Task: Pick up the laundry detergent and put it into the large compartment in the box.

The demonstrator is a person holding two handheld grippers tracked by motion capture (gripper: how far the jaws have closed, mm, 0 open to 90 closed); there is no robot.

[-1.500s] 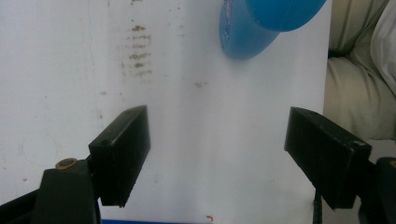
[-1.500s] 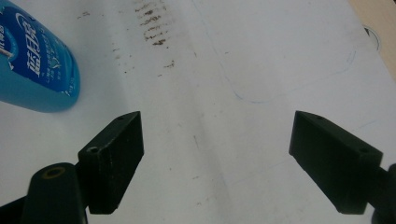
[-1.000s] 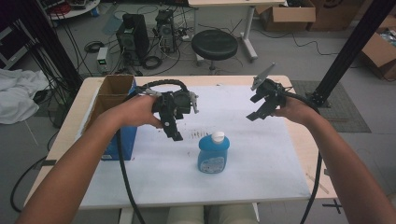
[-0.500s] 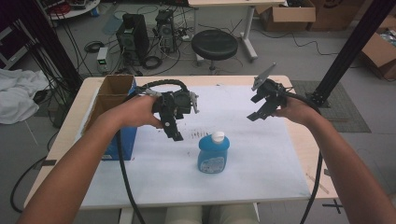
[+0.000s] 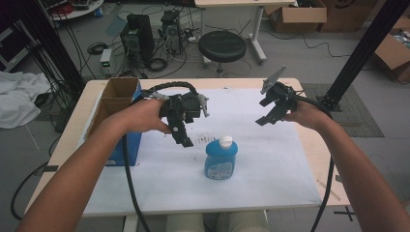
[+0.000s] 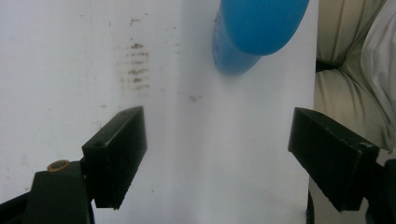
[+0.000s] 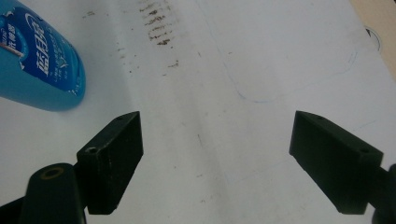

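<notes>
A blue bottle (image 5: 220, 158) with a white cap stands upright on the white sheet (image 5: 270, 159) near the table's middle. My left gripper (image 5: 183, 136) hovers just left of and above the bottle, pointing down; its jaws have just been opening and stand wide apart with nothing between them. In the left gripper view the left gripper (image 6: 215, 154) looks down on bare sheet, with the bottle (image 6: 254, 32) ahead at the top. My right gripper (image 5: 267, 112) hangs open over the sheet's far right. In the right gripper view the right gripper (image 7: 215, 158) is empty and the bottle (image 7: 37, 65) lies at the upper left.
An open cardboard box with blue sides (image 5: 117, 113) stands at the table's left edge, beside my left forearm. Dark smudges (image 7: 156, 21) mark the sheet. A stool (image 5: 221, 46) and computer gear (image 5: 138, 38) stand on the floor beyond the table.
The left gripper has edged slightly; the bottle and the right gripper stand where they were.
</notes>
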